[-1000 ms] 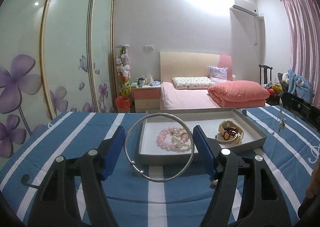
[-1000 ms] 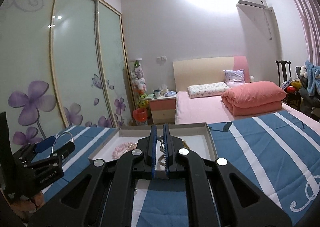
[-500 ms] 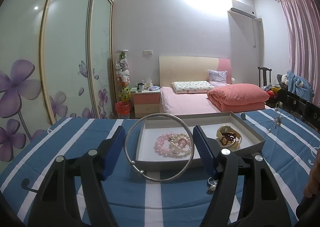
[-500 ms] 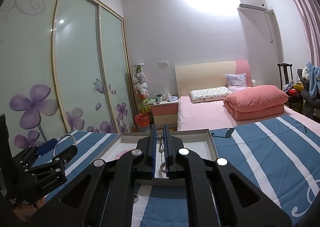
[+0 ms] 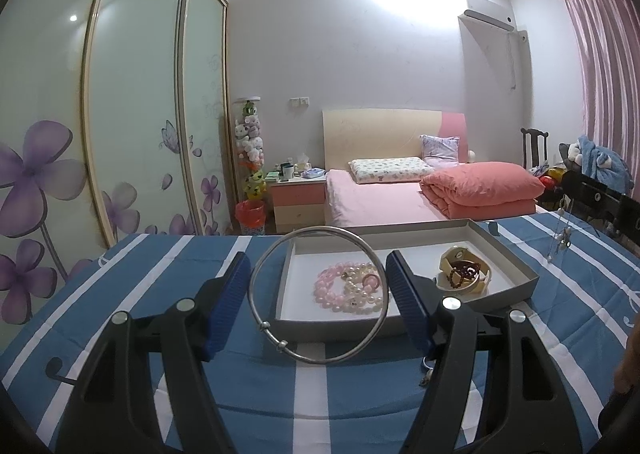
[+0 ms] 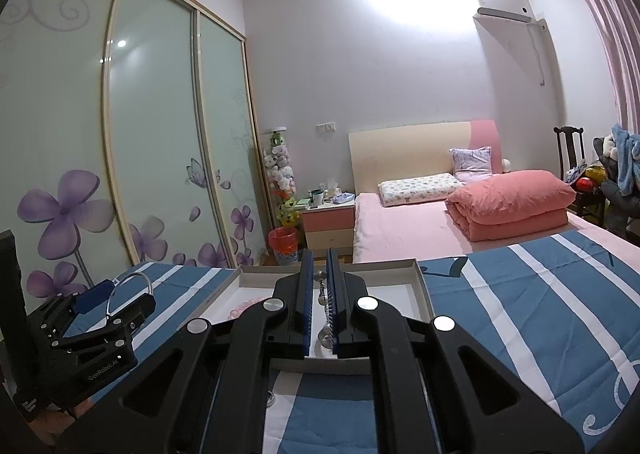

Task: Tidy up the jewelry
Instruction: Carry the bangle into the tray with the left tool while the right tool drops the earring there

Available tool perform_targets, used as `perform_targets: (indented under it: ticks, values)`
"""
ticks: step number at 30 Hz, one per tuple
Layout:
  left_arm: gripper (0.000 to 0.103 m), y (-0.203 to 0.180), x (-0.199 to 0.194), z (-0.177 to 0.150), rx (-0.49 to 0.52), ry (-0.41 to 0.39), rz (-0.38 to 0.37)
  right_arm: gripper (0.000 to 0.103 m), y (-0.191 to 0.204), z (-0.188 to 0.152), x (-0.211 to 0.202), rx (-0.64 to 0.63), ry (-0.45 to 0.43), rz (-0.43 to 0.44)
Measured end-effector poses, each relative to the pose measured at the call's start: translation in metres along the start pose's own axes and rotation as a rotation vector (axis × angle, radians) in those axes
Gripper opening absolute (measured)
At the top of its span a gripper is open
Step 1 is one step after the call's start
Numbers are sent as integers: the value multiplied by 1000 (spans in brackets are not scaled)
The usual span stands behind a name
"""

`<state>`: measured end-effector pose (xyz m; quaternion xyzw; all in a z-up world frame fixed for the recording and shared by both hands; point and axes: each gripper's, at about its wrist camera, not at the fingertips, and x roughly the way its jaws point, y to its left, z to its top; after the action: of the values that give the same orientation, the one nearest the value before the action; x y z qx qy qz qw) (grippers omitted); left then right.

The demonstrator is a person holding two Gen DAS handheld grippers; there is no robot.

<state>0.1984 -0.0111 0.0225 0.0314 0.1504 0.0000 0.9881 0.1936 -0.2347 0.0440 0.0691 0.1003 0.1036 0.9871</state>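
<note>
Nothing has shifted: your left gripper (image 5: 318,286) stays clamped on the silver bangle (image 5: 318,294), your right gripper (image 6: 319,296) on the beaded chain (image 6: 326,310), both not yet over the tray (image 5: 516,260).

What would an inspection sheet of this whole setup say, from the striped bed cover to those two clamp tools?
Surface: blue bed cover with white stripes, flat.
Job's things: shallow grey cardboard tray holding pink and white bead bracelets and a cream ring-shaped holder with dark red beads; thin silver bangle; beaded silver chain.
Clutter: a small metal piece on the cover near the tray, too small to name.
Grippers: left gripper holds the bangle upright between its jaws; right gripper is shut on the chain, above the tray.
Cables: nothing seen.
Surroundings: pink bed, floral wardrobe doors, pink curtain.
</note>
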Motion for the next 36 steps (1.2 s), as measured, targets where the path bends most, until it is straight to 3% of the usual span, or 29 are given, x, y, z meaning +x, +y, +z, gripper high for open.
perform_targets:
  ticks: [10, 25, 32, 34, 36]
  values:
    - [68, 2, 30, 20, -30, 4, -12, 7, -5, 13, 33, -7, -8, -11]
    - [68, -18, 118, 21, -61, 103, -98, 7, -21, -4, 106, 45, 130, 6]
    - [68, -24, 138, 9, -59, 153, -122, 8, -26, -14, 119, 78, 192, 35]
    - [68, -25, 141, 6, -59, 167, -131, 15, -26, -15, 120, 88, 205, 50]
    - [68, -25, 144, 5, -62, 176, -141, 35, -28, -14, 118, 95, 201, 50]
